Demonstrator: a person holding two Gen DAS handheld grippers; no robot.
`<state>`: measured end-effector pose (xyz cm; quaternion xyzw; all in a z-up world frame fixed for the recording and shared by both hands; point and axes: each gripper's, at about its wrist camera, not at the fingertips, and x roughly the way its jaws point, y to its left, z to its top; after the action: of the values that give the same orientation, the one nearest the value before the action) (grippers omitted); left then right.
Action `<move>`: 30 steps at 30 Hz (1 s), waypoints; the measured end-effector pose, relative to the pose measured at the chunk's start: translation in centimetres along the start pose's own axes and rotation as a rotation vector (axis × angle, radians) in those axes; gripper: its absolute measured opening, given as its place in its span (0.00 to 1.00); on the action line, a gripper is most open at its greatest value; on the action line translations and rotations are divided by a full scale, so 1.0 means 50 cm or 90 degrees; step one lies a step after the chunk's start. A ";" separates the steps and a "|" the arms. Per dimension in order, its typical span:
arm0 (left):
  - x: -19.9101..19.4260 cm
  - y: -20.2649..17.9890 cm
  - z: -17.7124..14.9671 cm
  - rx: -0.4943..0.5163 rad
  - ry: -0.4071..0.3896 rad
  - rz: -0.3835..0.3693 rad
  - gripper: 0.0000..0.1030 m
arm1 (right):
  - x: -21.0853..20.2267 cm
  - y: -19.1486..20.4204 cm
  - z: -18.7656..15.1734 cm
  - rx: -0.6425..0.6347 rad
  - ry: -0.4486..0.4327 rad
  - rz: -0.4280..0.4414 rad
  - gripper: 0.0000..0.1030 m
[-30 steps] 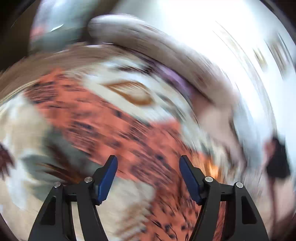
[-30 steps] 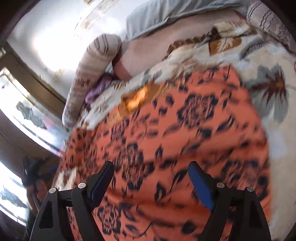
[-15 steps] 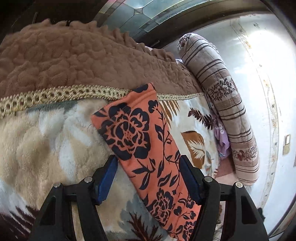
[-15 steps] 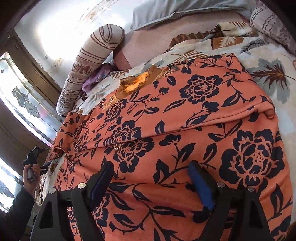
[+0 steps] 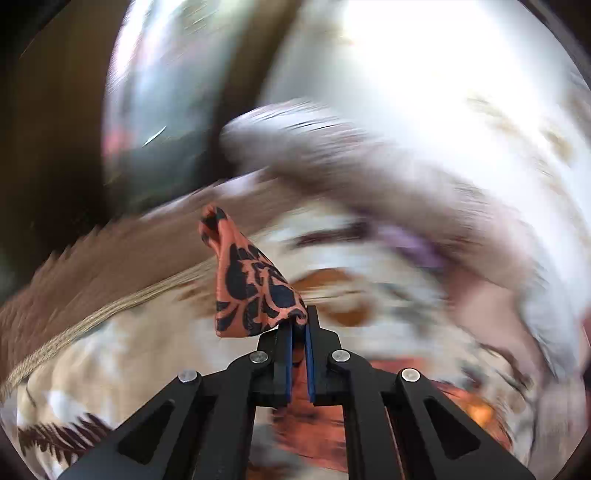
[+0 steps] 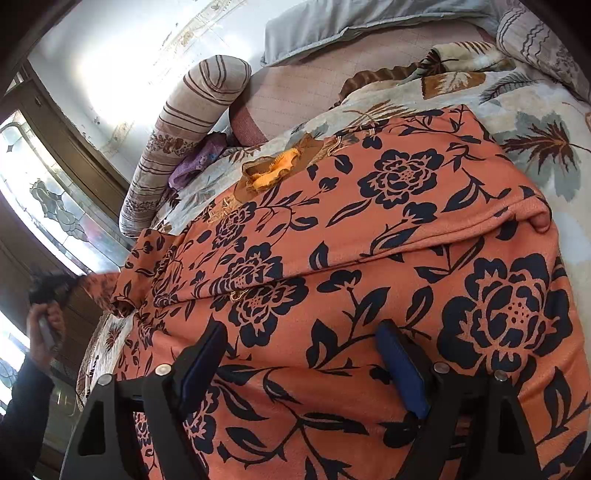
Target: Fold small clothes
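Note:
An orange garment with a dark navy flower print [image 6: 388, 236] lies spread on the bed, with one layer folded across its middle. My left gripper [image 5: 299, 325] is shut on a corner of this garment [image 5: 255, 284], which stands up from the jaws; the background there is blurred. In the right wrist view the left gripper [image 6: 51, 284] holds the garment's far left corner lifted. My right gripper [image 6: 303, 354] is open, its fingers resting on the garment's near part with nothing between them.
A leaf-print blanket [image 6: 535, 122] covers the bed. A striped bolster [image 6: 184, 136] lies at the back left by the window, with a purple cloth [image 6: 195, 166] beside it. A grey pillow [image 6: 369, 26] lies at the head. A brown quilted cover [image 5: 92, 269] lies at left.
My left gripper has shut on the garment's corner and is swinging it up; its view is blurred. My right gripper has stayed open on the garment.

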<state>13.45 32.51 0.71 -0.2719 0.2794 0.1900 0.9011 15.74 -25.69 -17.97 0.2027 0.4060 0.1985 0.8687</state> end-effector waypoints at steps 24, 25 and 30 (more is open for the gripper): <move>0.028 -0.423 -0.349 0.307 0.214 -0.191 0.64 | -0.057 -0.030 0.021 0.107 -0.022 0.080 0.83; 0.024 -0.383 -0.330 0.298 0.192 -0.167 0.66 | -0.074 -0.033 0.033 0.124 -0.039 0.084 0.83; 0.042 -0.178 -0.282 0.190 0.170 -0.073 0.67 | -0.069 -0.030 0.117 0.157 -0.031 0.045 0.83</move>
<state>13.81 17.54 -6.96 -0.1739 0.4055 0.0572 0.8956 18.54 -29.81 -13.14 0.3269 0.3985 0.1722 0.8395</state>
